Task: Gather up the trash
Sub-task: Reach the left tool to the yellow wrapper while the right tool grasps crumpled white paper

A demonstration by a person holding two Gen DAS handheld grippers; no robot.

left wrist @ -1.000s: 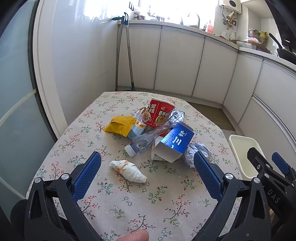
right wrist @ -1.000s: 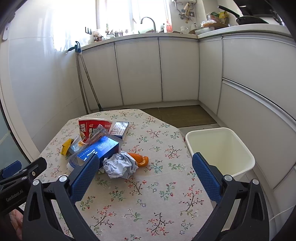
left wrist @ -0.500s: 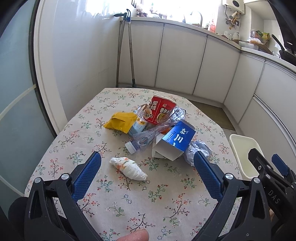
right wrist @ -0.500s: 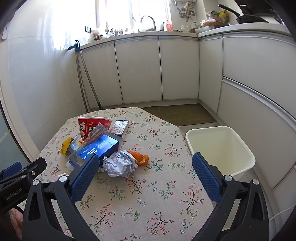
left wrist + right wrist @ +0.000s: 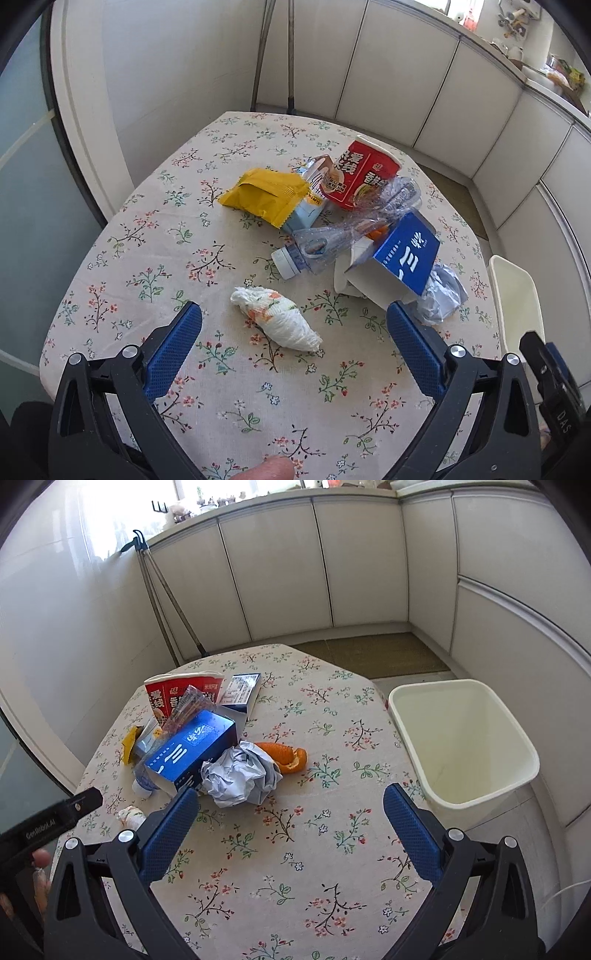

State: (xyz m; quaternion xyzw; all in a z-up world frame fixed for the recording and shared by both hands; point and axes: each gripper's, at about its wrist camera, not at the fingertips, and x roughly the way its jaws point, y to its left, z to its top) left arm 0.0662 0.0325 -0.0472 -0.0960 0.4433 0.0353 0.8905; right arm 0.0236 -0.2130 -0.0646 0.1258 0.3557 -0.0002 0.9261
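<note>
Trash lies heaped on the floral tablecloth (image 5: 155, 258): a wadded white tissue (image 5: 275, 322), a yellow snack wrapper (image 5: 264, 195), a crushed clear bottle (image 5: 332, 240), a red noodle cup (image 5: 364, 175), a blue carton (image 5: 402, 258) and crumpled grey paper (image 5: 238, 775). Orange peel (image 5: 286, 757) rests beside the paper. My left gripper (image 5: 293, 326) hangs open just above the tissue, which sits between its fingers' line. My right gripper (image 5: 290, 808) is open over bare cloth, near the crumpled paper. A white bin (image 5: 461, 738) stands by the table's right edge.
White cabinets (image 5: 280, 572) wrap around the back and right. A folded metal stand (image 5: 162, 602) leans in the corner. A brown mat (image 5: 373, 653) lies on the floor beyond the table. A small printed box (image 5: 240, 688) sits behind the cup.
Both grippers have tilted down and moved closer to the table. The left one now hovers nearer the tissue. Nothing on the table has moved.
</note>
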